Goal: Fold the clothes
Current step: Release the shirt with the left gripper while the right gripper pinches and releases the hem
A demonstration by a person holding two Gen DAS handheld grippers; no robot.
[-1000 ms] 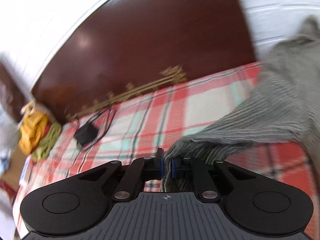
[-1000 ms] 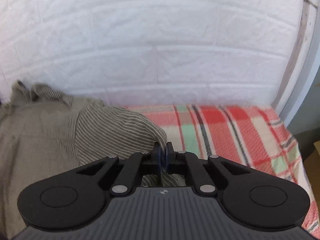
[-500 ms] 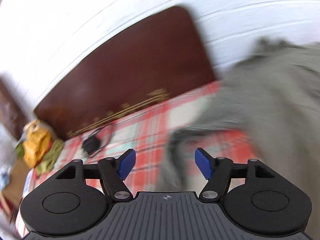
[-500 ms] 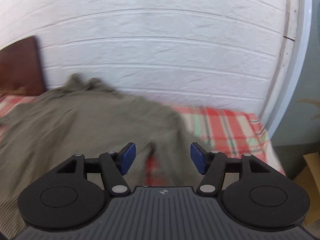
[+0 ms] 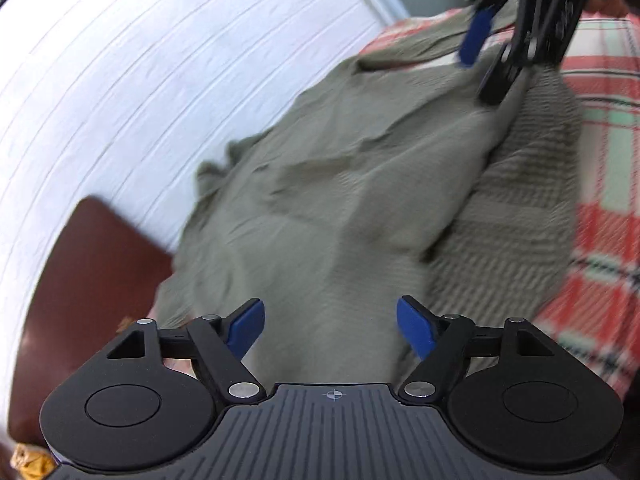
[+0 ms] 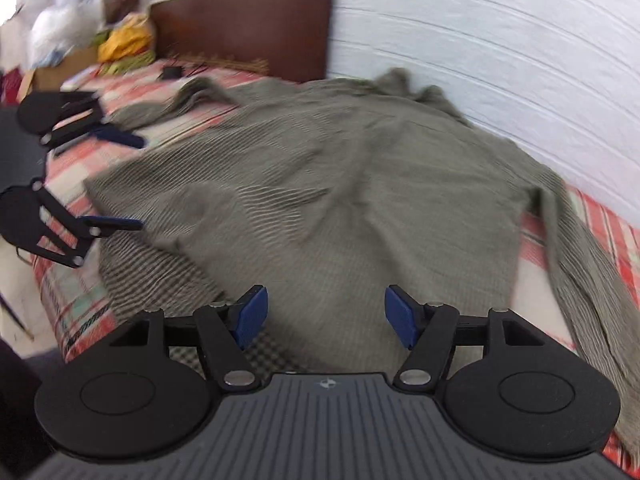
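A: Where does the work lie?

B: I see the grey-green ribbed knit sweater [image 6: 340, 184] spread on the red plaid bedspread [image 6: 80, 304], long axis toward the white brick wall [image 6: 500, 48].

A: Tongs?

B: Left gripper [image 5: 330, 330] and right gripper [image 6: 326, 314]: jaws opening, nothing between. My right sits nearer the trailing sleeve [image 6: 580, 264].

Left gripper [image 5: 331, 330]: jaws wide and opening, blue pads [image 5: 246, 332] well apart, nothing pinched between them, pointing down at an angle. Right gripper [image 6: 326, 317]: jaws wide and opening, 2 blue pads [image 6: 400, 316] apart, nothing gripped, also angled down. Each gripper shows in the other's view: right one top right in the left view, left one at far left in the right view, both blurred.
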